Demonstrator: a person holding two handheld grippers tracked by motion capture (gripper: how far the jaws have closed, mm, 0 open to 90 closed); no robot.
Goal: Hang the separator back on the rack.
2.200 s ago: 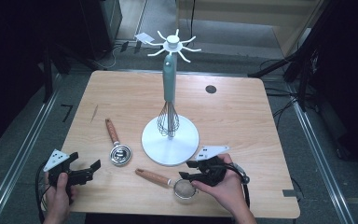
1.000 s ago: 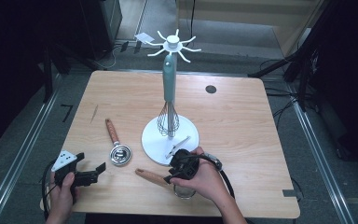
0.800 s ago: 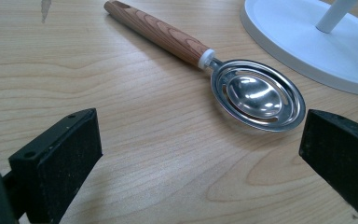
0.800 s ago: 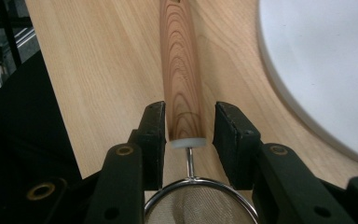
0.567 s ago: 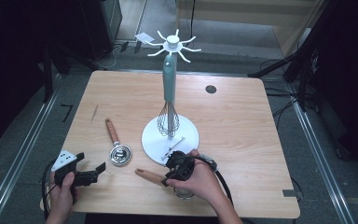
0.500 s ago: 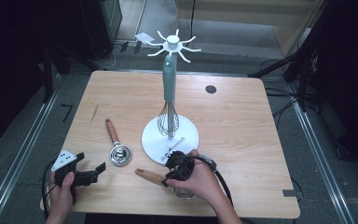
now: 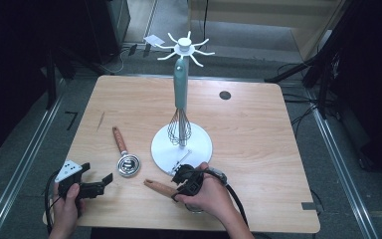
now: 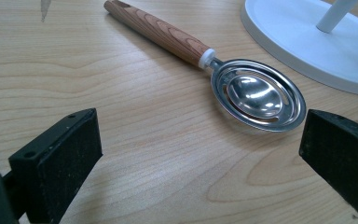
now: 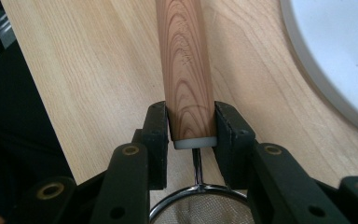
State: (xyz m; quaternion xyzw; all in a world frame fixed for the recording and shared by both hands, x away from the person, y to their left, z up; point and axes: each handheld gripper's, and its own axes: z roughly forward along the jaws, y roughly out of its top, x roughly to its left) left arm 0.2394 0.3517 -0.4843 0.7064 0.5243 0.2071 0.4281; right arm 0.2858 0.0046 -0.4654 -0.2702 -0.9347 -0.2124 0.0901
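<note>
Near the table's [image 7: 258, 129] front edge, the right gripper [image 9: 192, 126], its jaws just closed in, pinches a wooden-handled strainer [image 9: 185, 70] at the handle's collar end; the handle lies flat, pointing left, away from the white stand base [image 7: 199, 144]. The left gripper [image 8: 200, 154] rests spread wide.

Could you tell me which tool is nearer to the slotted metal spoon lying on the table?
Left. The left tool sits open just short of the slotted spoon; the right tool is farther off, closing on the strainer's wooden handle.
</note>
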